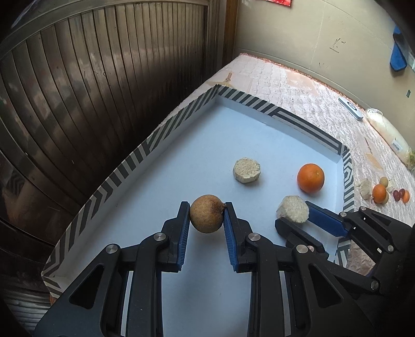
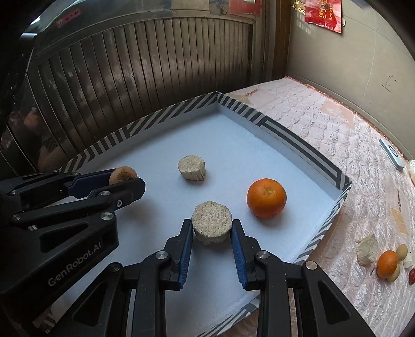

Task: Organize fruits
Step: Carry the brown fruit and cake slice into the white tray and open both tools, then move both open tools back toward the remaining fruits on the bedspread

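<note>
My left tongs (image 1: 206,216) grip a brown fruit (image 1: 206,217), my right tongs (image 2: 212,228) a pale chunk (image 2: 211,225), over the tray (image 1: 306,124); only the right view shows, perhaps, lettering on the left tongs

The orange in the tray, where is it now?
The orange sits loose near the tray's right wall, just right of the right gripper.

A dim corner room with a ribbed door and a plain wall

A dark slatted metal shutter (image 2: 135,67) closed the left side; a scuffed beige wall (image 2: 350,51) carried a red paper hanging (image 2: 324,13). Pale daylight fell across a pink patterned cloth (image 2: 337,134) covering the table.
</note>
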`<state>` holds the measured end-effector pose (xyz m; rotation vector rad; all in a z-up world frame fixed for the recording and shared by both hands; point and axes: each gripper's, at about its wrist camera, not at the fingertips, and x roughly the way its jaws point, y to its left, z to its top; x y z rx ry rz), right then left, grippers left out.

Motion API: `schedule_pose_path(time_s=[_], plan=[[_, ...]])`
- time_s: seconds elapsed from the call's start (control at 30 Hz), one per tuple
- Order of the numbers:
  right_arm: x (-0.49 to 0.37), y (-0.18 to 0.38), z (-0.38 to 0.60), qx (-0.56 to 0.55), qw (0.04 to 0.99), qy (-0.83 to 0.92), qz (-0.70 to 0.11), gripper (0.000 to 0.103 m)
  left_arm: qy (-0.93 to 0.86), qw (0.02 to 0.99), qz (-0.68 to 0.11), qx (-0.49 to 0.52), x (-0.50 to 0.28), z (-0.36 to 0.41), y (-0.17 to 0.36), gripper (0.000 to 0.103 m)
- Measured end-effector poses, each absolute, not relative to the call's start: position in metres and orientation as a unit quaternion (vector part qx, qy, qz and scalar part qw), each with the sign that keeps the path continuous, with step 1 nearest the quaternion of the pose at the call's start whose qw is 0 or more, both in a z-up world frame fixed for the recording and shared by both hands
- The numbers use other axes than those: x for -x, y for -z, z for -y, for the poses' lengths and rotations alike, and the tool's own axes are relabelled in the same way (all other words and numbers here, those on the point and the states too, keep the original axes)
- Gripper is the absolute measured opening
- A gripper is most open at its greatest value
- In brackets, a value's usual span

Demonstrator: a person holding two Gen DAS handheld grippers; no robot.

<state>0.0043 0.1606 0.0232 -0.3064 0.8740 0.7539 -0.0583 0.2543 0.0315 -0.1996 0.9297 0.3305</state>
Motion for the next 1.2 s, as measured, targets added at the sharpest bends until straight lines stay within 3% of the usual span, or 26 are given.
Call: schedule_pose_path(time_s=[0.07,0.13,0.2,0.27,1.2], plan=[[-0.004,-0.023,-0.162,0.148,0.827,-0.358,-0.408,0.029,-0.158,0.873,-0.451,0.101,0.057,-0.255,-0.030,0.026],[-0.004,-0.023,-0.162,0.146,0.826,-0.362,-0.407,0.039,-0.158,0.871,-0.454,0.105,0.057,-0.256,-0.029,0.031],[-0.003,-0.025,-0.160,0.137,0.826,-0.366,-0.406,0.044,-0.159,0.871,-0.452,0.108,0.059,-0.256,-0.029,0.057],[0.000,-0.029,-0.157,0.132,0.829,-0.368,-0.400,0.045,-0.163,0.874,-0.443,0.113,0.061,-0.257,-0.032,0.062],[0.024,-0.066,-0.012,0.061,0.897,-0.244,-0.365,0.048,-0.077,0.911,-0.402,0.046,0.055,-0.137,-0.067,0.063]])
